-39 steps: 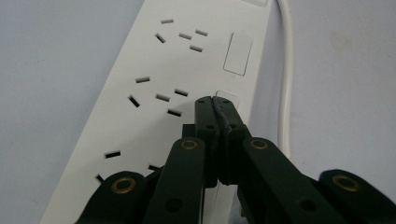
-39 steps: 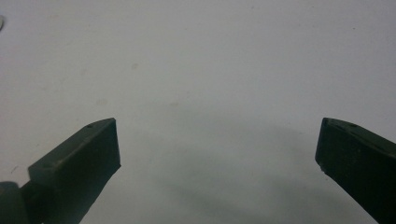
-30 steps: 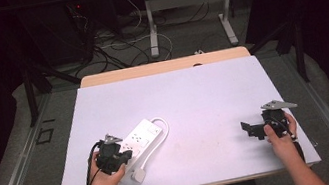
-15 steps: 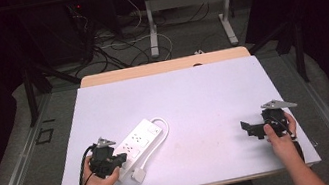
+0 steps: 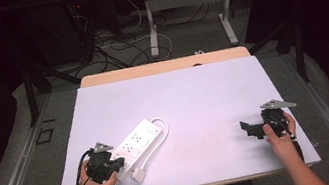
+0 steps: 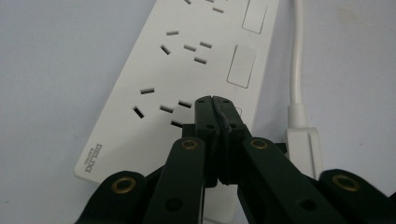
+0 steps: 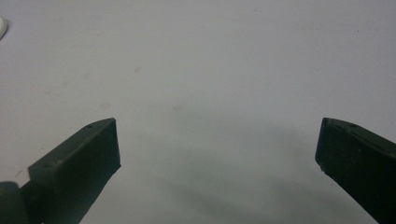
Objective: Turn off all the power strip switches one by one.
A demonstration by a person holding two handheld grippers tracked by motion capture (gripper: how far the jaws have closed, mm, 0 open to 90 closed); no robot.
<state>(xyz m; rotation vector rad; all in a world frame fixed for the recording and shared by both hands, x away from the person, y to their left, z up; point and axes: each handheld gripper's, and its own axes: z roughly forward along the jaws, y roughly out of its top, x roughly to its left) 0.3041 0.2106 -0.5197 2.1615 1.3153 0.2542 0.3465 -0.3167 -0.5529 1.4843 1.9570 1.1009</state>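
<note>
A white power strip (image 5: 138,142) lies slantwise on the white table (image 5: 203,96), left of the middle. Its cord (image 5: 162,123) loops round the far end and its white plug (image 5: 139,176) rests by the near end. My left gripper (image 5: 118,163) is shut with nothing between its pads. In the left gripper view its tips (image 6: 213,101) stand over the near end of the strip (image 6: 187,70), beside a switch, with the plug (image 6: 303,142) to the right. My right gripper (image 5: 251,129) sits at the table's right, open; in its own view (image 7: 217,140) bare tabletop lies between the jaws.
A wooden strip (image 5: 163,66) borders the table's far edge. Behind it, desk legs (image 5: 151,18) and loose cables (image 5: 109,46) lie on the dark floor. Metal rails (image 5: 14,173) run along both sides of the table.
My left gripper has slid a little to the left, toward the near end of the power strip, staying shut. The right gripper has kept still.
</note>
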